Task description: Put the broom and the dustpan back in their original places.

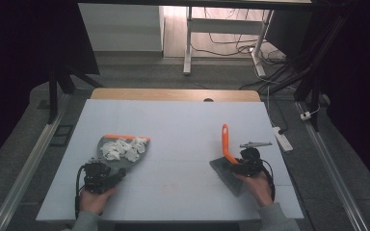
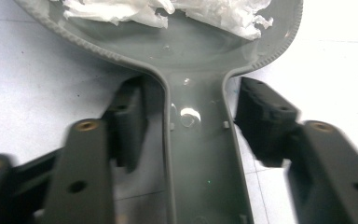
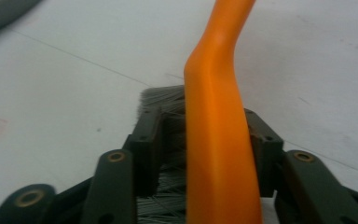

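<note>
left gripper lower left of high view, jaws spread beside dustpan handle, not clamping | crumpled paper lay in pan | right gripper lower right, closed on orange-handled brush

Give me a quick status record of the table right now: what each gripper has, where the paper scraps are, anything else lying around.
left gripper: jaws astride the dustpan handle, a gap showing at both sides, open
dustpan: grey, flat on the table, orange strip along its far edge
paper scraps: crumpled white, piled in the dustpan
right gripper: shut on the brush
brush: orange handle pointing away from the person, grey bristles at the table
other: small metal clip lying just beyond the right gripper
</note>
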{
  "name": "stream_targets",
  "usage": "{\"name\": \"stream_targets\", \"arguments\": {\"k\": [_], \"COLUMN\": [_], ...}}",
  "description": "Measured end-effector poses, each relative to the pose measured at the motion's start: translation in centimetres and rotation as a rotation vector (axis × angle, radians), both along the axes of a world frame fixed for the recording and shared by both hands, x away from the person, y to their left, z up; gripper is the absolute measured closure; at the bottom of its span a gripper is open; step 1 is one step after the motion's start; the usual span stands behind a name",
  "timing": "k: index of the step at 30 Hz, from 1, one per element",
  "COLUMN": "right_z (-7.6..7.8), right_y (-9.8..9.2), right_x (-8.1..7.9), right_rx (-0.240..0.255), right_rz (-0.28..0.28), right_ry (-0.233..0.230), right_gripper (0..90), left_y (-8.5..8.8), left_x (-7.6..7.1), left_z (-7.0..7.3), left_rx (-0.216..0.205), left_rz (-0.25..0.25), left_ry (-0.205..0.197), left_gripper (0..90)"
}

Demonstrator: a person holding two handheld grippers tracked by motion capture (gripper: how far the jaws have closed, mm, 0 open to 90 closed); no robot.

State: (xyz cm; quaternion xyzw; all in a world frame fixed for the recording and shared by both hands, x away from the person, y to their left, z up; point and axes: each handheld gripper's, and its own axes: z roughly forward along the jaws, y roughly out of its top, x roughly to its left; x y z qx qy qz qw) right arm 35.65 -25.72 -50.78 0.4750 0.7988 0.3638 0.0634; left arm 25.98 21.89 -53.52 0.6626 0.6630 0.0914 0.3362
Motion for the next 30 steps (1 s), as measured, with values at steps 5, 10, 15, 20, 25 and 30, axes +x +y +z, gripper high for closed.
{"name": "stream_targets", "arguments": {"k": [5,10,15,20,25,30], "right_z": [-0.3,-0.4,0.1,1.1,1.8,1.8], "right_y": [-0.2,-0.3,-0.6,-1.1,-0.8,-0.2], "right_x": [0.3,0.5,0.2,-0.8,-2.1,-3.2], "right_rx": [-0.042,-0.062,-0.114,-0.094,-0.046,-0.038], "right_rz": [-0.012,-0.033,-0.072,-0.050,0.065,0.171], "right_ry": [-0.002,0.006,-0.049,-0.124,-0.185,-0.232], "right_gripper": [46.9,42.5,40.7,42.2,43.8,44.3], "left_y": [0.4,0.8,1.3,1.6,1.5,1.4], "left_x": [-0.1,-0.6,-1.4,-2.1,-2.4,-2.4], "left_z": [0.2,0.6,1.5,2.5,2.9,3.0], "left_rx": [-0.011,0.004,0.034,0.049,0.022,-0.002], "left_rz": [-0.015,-0.039,-0.066,-0.150,-0.268,-0.366], "left_ry": [-0.004,-0.026,-0.081,-0.155,-0.201,-0.215], "left_gripper": [32.0,26.4,23.9,23.9,26.0,27.7]}}
